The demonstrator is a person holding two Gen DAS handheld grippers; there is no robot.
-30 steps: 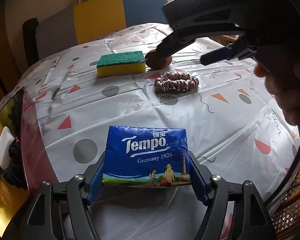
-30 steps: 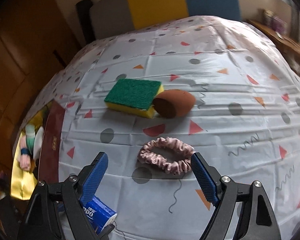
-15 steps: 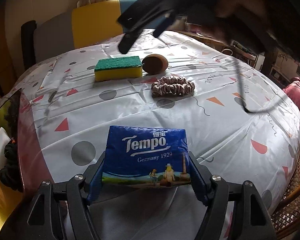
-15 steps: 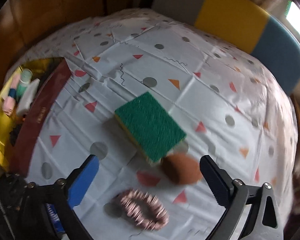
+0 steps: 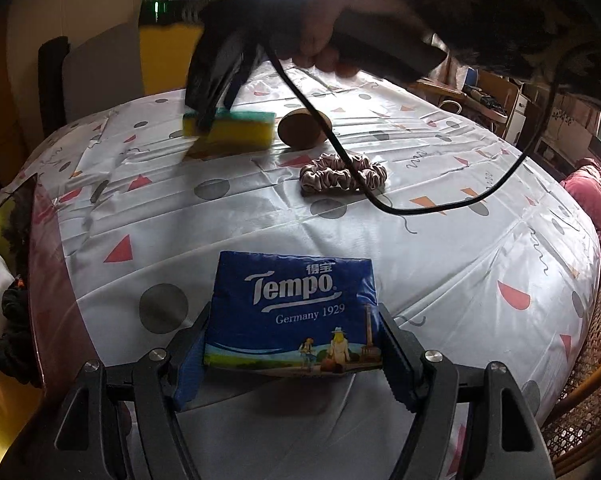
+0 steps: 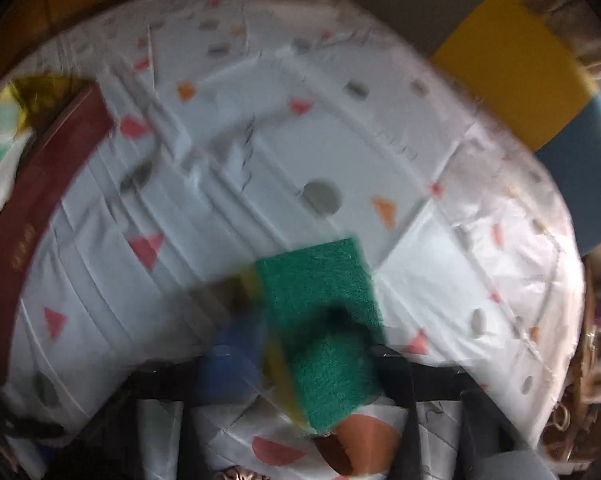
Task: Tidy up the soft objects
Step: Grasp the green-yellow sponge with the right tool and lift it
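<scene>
at the far left edge of the left wrist view, a dark red box with a gold-lined interior [image 5: 48,280] sits on the table; it holds a white item and a black ruffled item, details unclear. the round table carries a white plastic tablecloth printed with grey dots and red and orange triangles [image 5: 440,272].

near centre, the left gripper [image 5: 290,350] grasps a blue rectangular tempo tissue pack [image 5: 296,312]. both blue-padded fingers [image 5: 188,368] press the pack's two short sides, and the pack rests on the cloth at the near edge.

far left of centre, a yellow sponge with a green scouring top [image 5: 232,128] lies on the cloth. the right gripper [image 5: 210,120] comes down on its left end from above, held by a hand [image 5: 324,36]. its jaws have just been closing with the sponge between them. the right wrist view is blurred, but shows the sponge [image 6: 324,320] wedged between the two fingers, green face toward the camera, clenched at its near end.

just right of the sponge, a brown egg-shaped makeup sponge [image 5: 304,130] sits close beside it. nearer and further right, a pink satin scrunchie [image 5: 342,172] lies flat, apart from both. a black cable [image 5: 420,204] hangs from the right gripper and loops over the scrunchie.
</scene>
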